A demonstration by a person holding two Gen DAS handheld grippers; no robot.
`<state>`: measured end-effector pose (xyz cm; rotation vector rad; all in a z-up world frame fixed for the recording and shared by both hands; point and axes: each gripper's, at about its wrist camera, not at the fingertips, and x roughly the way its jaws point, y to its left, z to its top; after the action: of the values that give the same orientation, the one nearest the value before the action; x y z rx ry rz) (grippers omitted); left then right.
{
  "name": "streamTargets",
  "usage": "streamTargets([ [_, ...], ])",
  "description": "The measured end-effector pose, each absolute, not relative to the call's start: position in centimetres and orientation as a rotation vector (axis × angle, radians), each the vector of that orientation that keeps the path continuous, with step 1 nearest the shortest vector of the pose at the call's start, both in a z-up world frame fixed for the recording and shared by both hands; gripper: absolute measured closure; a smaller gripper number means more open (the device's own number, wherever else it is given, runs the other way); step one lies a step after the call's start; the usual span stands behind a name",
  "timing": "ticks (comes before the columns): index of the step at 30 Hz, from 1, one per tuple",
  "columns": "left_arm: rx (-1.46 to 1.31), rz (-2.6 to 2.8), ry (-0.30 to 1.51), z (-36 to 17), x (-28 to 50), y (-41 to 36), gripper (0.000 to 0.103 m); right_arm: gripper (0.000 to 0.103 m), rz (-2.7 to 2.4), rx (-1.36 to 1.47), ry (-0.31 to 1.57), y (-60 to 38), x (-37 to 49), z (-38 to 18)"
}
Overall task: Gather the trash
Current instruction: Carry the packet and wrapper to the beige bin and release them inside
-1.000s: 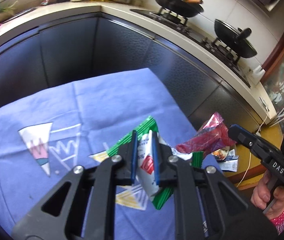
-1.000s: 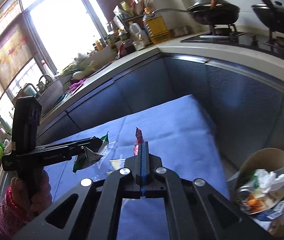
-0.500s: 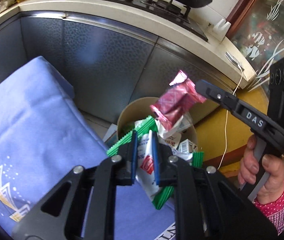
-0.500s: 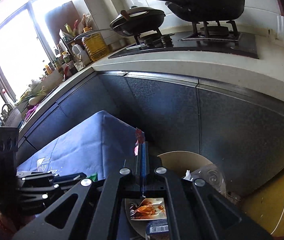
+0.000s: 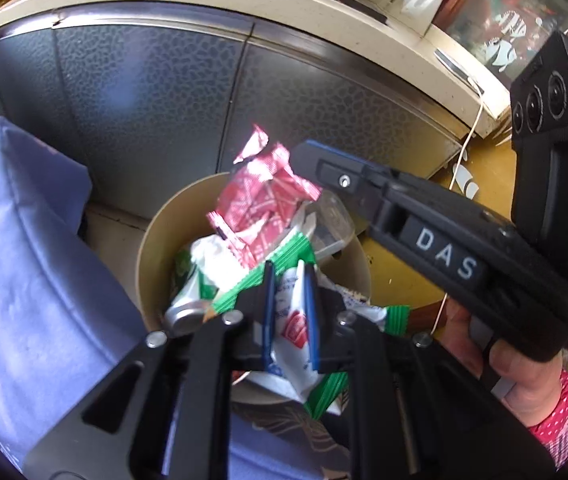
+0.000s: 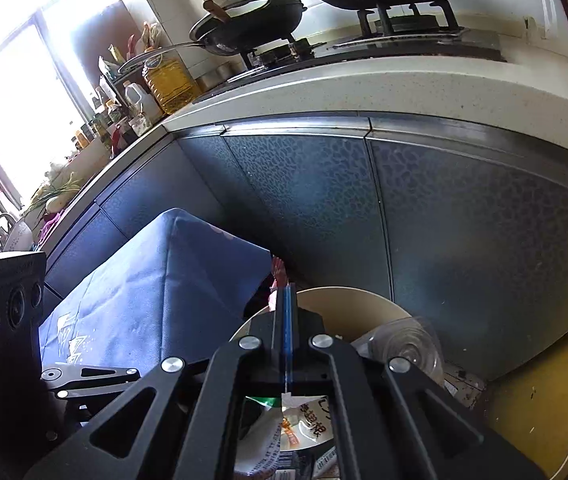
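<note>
My left gripper (image 5: 290, 280) is shut on a green and white wrapper (image 5: 294, 332) and holds it over the tan round trash bin (image 5: 160, 240). My right gripper (image 6: 286, 296) is shut on a red wrapper (image 5: 262, 208), whose edge shows past its fingertips in the right wrist view (image 6: 278, 270). In the left wrist view the right gripper (image 5: 312, 160) reaches in from the right and holds the red wrapper above the bin. The bin (image 6: 364, 300) holds several pieces of trash, among them a can (image 5: 186, 314) and a clear plastic cup (image 6: 400, 346).
The table under a blue cloth (image 5: 16, 260) stands left of the bin. Dark cabinet fronts (image 5: 188, 92) under a pale counter (image 6: 384, 88) rise behind it. A stove with black pans (image 6: 252, 20) is on the counter. Yellow floor (image 6: 536, 392) and a white cable (image 5: 468, 136) lie to the right.
Both grippers have moved from above the blue cloth to above the trash bin, each still holding its wrapper. The bin now fills the middle of both views.
</note>
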<state>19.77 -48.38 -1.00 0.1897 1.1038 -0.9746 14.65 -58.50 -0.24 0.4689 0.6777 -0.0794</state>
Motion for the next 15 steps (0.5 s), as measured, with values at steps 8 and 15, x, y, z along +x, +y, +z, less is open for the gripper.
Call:
streamTargets([
  [8, 0.277, -0.919, 1.098, -3.4, 20.1, -51.4, 0.084, 0.103, -0.083, 0.494, 0.699, -59.8, 14.4, -1.7],
  [15, 0.336, -0.917, 1.064, -3.3, 19.2, -51.1, 0.053, 0.103, -0.082, 0.499, 0.729, -59.7, 14.0, -2.6],
])
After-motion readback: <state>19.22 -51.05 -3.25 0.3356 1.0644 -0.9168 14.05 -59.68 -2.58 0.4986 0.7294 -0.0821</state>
